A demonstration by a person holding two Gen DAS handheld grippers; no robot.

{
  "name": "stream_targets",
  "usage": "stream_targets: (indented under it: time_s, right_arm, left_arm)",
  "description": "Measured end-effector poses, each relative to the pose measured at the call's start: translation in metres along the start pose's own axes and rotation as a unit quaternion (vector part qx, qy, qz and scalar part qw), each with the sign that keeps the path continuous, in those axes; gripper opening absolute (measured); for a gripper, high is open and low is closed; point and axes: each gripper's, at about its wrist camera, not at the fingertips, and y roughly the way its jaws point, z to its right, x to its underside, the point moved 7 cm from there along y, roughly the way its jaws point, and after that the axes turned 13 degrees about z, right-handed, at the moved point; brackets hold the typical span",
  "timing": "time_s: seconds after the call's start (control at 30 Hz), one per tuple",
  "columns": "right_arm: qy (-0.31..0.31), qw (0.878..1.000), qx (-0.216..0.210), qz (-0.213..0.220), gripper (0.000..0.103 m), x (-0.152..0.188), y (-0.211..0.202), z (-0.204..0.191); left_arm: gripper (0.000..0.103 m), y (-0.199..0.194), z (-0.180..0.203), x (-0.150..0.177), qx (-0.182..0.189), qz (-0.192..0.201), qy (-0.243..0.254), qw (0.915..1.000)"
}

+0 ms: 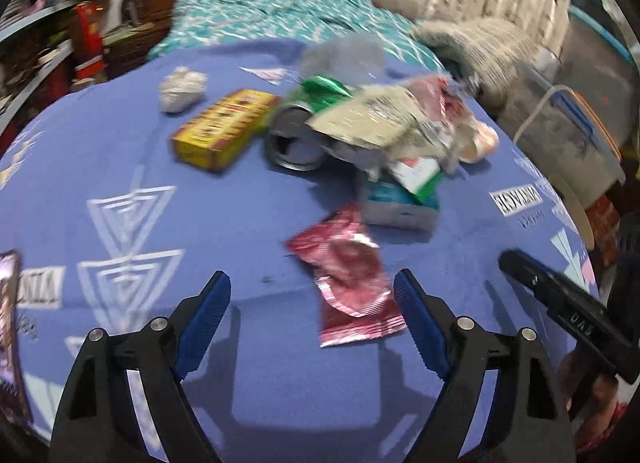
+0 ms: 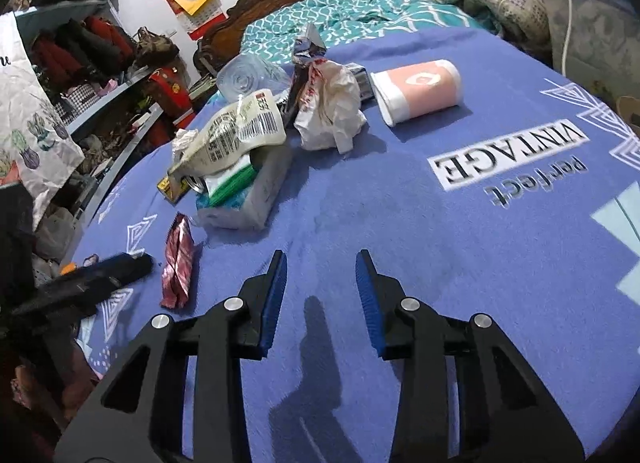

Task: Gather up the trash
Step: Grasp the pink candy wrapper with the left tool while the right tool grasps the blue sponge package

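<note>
Hovering over the blue printed bedspread, the left gripper stands wide and empty, a crumpled red foil wrapper at lower centre between its tips; the right gripper, half-closed, holds nothing; remaining litter heaps at upper centre.

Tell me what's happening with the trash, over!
Left gripper open, empty. Right gripper empty, jaws apart. Red wrapper just ahead of left gripper. Nothing blocking it.
</note>
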Motion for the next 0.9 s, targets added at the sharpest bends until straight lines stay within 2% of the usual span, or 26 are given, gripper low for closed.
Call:
stream_targets:
  time_s: [0.03,0.07,0.1,0.17,0.2,0.23,0.3,0.37,0.53,0.6,0.63,0.67,0.77,0.9]
  right_arm:
    - [0.002,1.000,-0.010,-0.005,0.057,-0.003,0.004,-0.002]
    - [0.002,1.000,-0.020,-0.010,0.062,-0.006,0.009,-0.006]
    - [0.001,1.000,-0.029,-0.007,0.066,-0.010,0.012,-0.010]
    - [-0.012,0.999,-0.043,-0.010,0.066,-0.019,0.022,-0.021]
    - [-0.024,0.999,-0.046,-0.009,0.066,-0.022,0.027,-0.027]
    - [-0.039,0.998,-0.051,-0.008,0.067,-0.025,0.033,-0.036]
    - [-0.061,0.996,-0.059,-0.032,0.068,-0.025,0.049,-0.049]
    - [-0.076,0.993,-0.071,-0.053,0.071,-0.024,0.068,-0.067]
    - [-0.113,0.990,-0.060,-0.064,0.091,-0.023,0.105,-0.103]
    - [-0.128,0.988,-0.039,-0.071,0.087,-0.016,0.114,-0.105]
    - [-0.135,0.987,-0.021,-0.085,0.079,-0.010,0.119,-0.099]
    - [-0.139,0.987,-0.017,-0.079,0.073,-0.010,0.117,-0.096]
    - [-0.132,0.986,-0.028,-0.095,0.069,-0.005,0.095,-0.079]
    - [-0.118,0.985,-0.064,-0.107,0.069,0.011,0.038,-0.053]
  left_arm:
    - [0.080,0.006,0.004,0.001,0.004,-0.009,0.001,1.0000]
    - [0.080,0.015,0.007,0.003,0.010,-0.022,-0.002,0.9997]
    - [0.078,0.022,0.010,0.005,0.018,-0.033,-0.007,0.9993]
    - [0.064,0.028,0.012,0.006,0.016,-0.032,-0.005,0.9993]
    - [0.044,0.029,0.011,0.006,0.005,-0.024,0.007,0.9997]
    - [0.032,0.030,0.009,0.005,-0.001,-0.024,0.013,0.9996]
    - [0.029,0.026,0.003,0.007,0.016,-0.026,-0.003,0.9995]
    - [0.028,0.022,-0.008,0.009,0.016,-0.026,-0.017,0.9994]
    - [0.027,0.002,-0.039,0.013,0.002,-0.015,-0.045,0.9989]
    - [0.027,-0.004,-0.046,0.013,-0.001,-0.012,-0.050,0.9987]
    - [0.027,-0.005,-0.046,0.014,-0.001,-0.011,-0.051,0.9987]
    - [0.027,-0.008,-0.046,0.014,0.000,-0.009,-0.050,0.9987]
    - [0.027,-0.015,-0.040,0.012,0.011,-0.002,-0.043,0.9990]
    - [0.027,-0.016,-0.022,0.009,0.031,0.003,-0.027,0.9991]
